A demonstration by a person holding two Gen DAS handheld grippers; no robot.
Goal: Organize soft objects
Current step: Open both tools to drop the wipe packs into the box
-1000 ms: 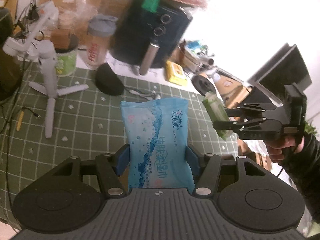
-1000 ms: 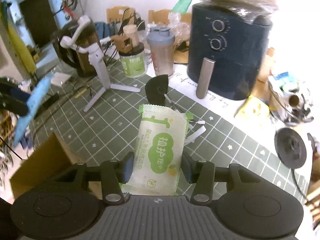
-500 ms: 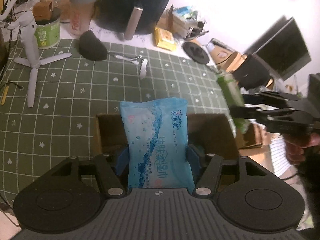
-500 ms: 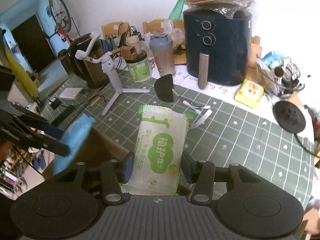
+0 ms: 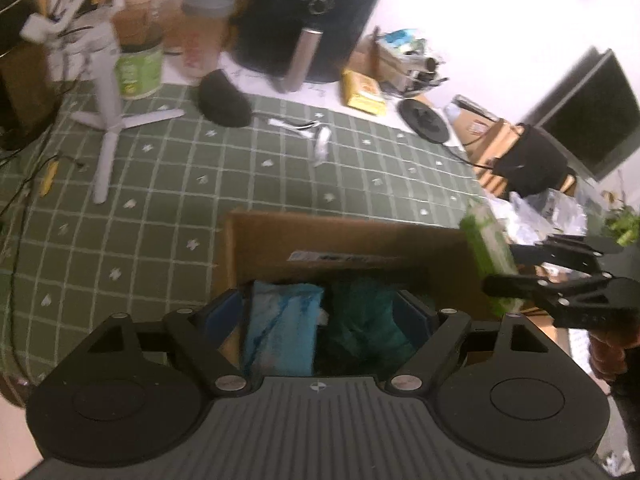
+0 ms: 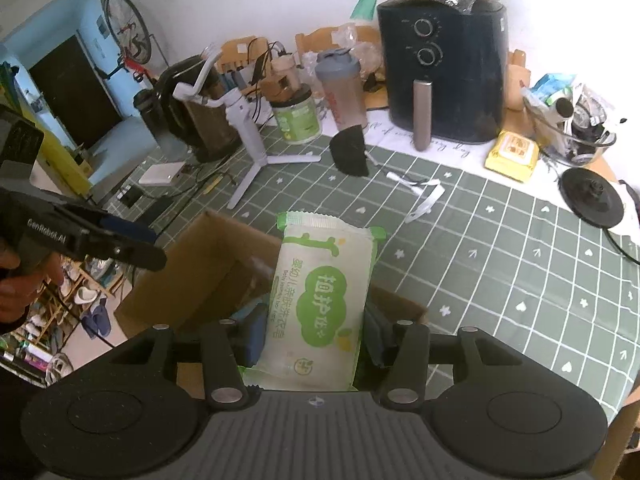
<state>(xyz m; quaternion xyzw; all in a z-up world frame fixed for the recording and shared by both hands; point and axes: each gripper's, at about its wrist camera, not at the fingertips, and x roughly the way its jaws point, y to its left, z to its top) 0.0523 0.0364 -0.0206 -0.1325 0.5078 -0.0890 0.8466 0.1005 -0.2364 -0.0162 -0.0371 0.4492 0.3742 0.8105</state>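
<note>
Left wrist view, left to right: the blue wipes pack (image 5: 280, 328) lies inside the cardboard box (image 5: 256, 248), blurred, its long axis running roughly away from the camera and its near end under the tool body. Beside it to the right sits a dark teal soft item (image 5: 364, 328), too blurred to identify. The left gripper (image 5: 320, 312) points steeply down into the box; its jaws have just been opening and now stand spread, with the blue pack between them but clear of the pads, so it is released. The box stands on the green gridded mat (image 5: 160, 184) at the table's near edge. Far right of this view, the right gripper (image 5: 516, 276) appears side-on, held by a hand (image 5: 608, 352), with the green pack seen edge-on and tilted. Right wrist view, left to right: the left gripper (image 6: 132, 244) shows at the left edge above the box (image 6: 192, 280), gripped by a hand (image 6: 16, 292). At centre, the green-and-white wipes pack (image 6: 320, 300) is pinched across its lower sides between the right gripper (image 6: 316, 332) pads, long axis pointing forward along the fingers, free end up over the box's open top. The gripper tilts downward toward the box.
</note>
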